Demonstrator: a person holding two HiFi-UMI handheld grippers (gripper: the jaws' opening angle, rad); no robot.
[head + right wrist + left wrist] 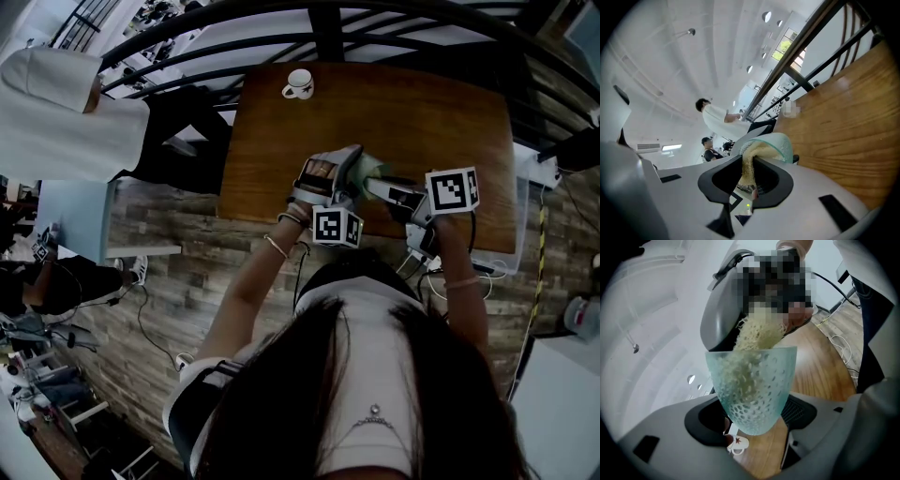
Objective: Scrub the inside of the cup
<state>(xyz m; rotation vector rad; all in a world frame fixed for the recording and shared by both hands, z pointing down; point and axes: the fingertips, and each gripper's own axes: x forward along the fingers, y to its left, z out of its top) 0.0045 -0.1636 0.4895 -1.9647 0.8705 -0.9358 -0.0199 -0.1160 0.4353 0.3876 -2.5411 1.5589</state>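
The bench lies bare and open across its middle and right side, up to a white mug at the far edge. Beyond that edge a dark railing bars the way. Over the near edge the left tongs and right tongs meet at the cup, whose mouth the scrubber fills.

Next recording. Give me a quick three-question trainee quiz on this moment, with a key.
1. Which gripper holds the pale green dimpled translucent cup? A left, B right.
2. True or false: the yellowish fibrous scrubber held by the right gripper reaches into the cup.
3. Fill in: the small white mug stands on the brown wooden ____.
Key: 1 A, the left gripper; 2 true; 3 table.
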